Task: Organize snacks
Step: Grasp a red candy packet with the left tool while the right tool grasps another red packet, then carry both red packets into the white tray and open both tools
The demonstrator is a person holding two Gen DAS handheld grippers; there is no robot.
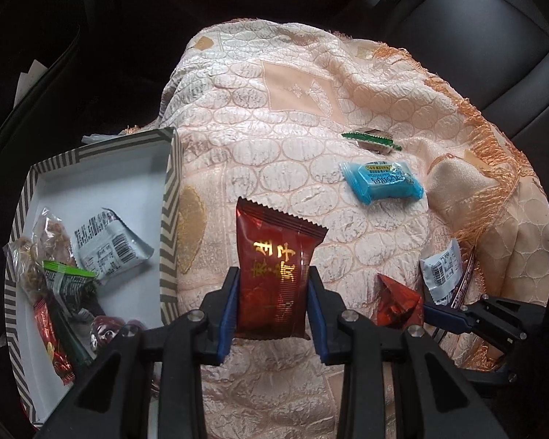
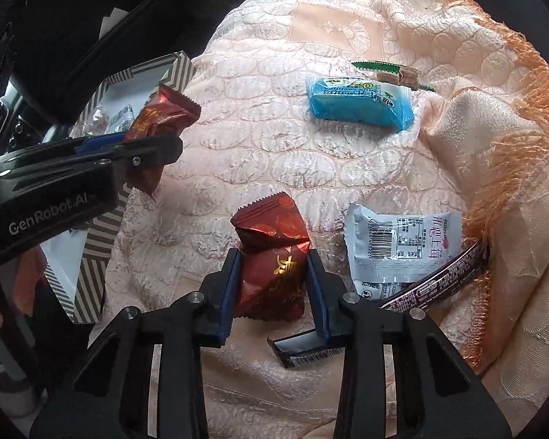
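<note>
Cloth: peach embroidered cloth (image 1: 292, 117) with orange fringe, draped over a dark car seat (image 1: 494, 18); loose snacks lie on it
Box: chevron-striped box (image 1: 170, 197) with white inside, at the cloth's left edge; holds a white barcode packet (image 1: 108, 247), a green-edged packet (image 1: 67, 280), a clear bag of brown snacks and red wrappers, piled at its near end
Left hand-held gripper (image 1: 272, 285): blue pads clamped on both sides of a red foil packet with gold characters (image 1: 274, 267); packet upright, lifted clear of the cloth, just right of the box wall
Right hand-held gripper (image 2: 274, 285): pads pressed on a second red foil packet (image 2: 271, 256), crumpled at the top, low over the cloth
White packet with pink print (image 2: 402, 248): flat on the cloth just right of the right hand-held gripper; a dark purple bar wrapper (image 2: 439, 278) overlaps its lower edge
Blue packet (image 2: 360, 104): farther back on the cloth, well apart from both tools
Green-edged candy (image 2: 388, 71): just behind the blue packet
Dark barcode wrapper (image 2: 300, 351): under the right tool's finger
</note>
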